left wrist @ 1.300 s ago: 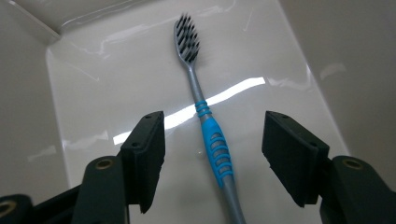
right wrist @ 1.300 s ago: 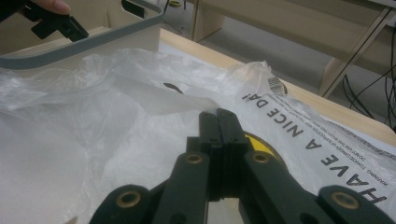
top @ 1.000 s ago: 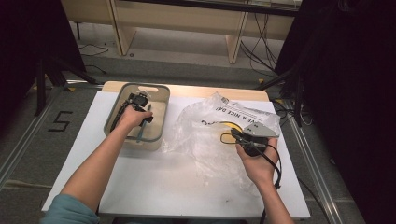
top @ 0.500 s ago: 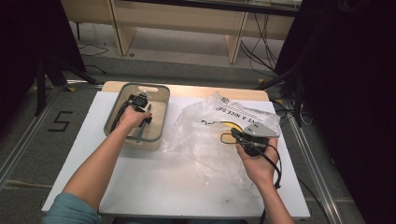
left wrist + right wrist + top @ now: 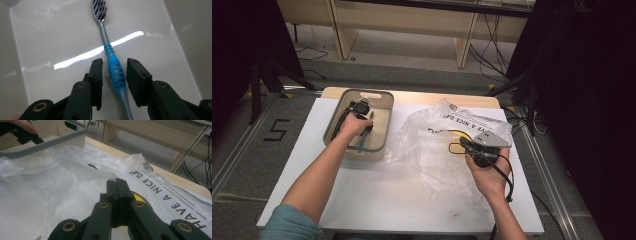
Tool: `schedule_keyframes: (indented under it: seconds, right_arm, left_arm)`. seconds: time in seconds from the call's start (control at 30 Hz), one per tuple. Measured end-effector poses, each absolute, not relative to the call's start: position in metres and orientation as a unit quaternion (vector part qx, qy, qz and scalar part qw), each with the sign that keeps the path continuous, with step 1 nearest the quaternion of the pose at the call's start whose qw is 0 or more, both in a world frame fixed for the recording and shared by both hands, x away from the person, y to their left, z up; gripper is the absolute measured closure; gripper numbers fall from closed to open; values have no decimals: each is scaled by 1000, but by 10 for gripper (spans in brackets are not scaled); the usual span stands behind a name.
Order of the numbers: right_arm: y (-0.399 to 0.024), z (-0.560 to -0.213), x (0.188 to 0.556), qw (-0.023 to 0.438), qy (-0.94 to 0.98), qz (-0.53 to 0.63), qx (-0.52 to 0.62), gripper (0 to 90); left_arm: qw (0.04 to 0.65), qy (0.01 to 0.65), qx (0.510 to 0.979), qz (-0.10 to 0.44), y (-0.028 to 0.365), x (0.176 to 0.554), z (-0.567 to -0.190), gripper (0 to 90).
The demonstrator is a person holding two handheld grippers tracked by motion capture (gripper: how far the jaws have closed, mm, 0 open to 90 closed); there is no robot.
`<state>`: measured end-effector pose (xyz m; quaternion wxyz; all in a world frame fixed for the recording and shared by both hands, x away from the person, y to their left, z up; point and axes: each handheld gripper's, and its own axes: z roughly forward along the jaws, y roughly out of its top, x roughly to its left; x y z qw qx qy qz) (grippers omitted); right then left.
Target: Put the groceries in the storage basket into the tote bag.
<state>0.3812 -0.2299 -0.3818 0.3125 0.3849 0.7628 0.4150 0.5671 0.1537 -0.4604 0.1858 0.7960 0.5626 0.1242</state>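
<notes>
The left gripper (image 5: 114, 75) reaches down into the tub (image 5: 382, 100). Its jaws have just been closing and stand apart on either side of the toothbrush (image 5: 113, 71), which lies flat on the tub floor between them, bristle head pointing away from the gripper; the pads do not yet press it. The right gripper (image 5: 117, 185), jaws pressed together, rests on the plastic bag (image 5: 432, 145), well apart from the tub.
</notes>
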Motion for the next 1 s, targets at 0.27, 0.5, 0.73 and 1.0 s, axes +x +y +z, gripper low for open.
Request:
schedule_keyframes:
  seconds: [0.27, 0.5, 0.73, 1.0]
  right_arm:
    - [-230, -381, 381, 313, 762, 416, 385, 900]
    - [-230, -381, 381, 313, 762, 416, 386, 900]
    - [-231, -381, 381, 314, 761, 416, 386, 900]
    - [-231, -381, 381, 313, 761, 416, 385, 900]
  left_arm:
    - [180, 571, 791, 126, 154, 568, -460, 733]
    - [175, 578, 787, 126, 153, 569, -460, 759]
    - [171, 579, 787, 130, 152, 568, -459, 776]
    - [169, 579, 786, 134, 150, 568, -459, 786]
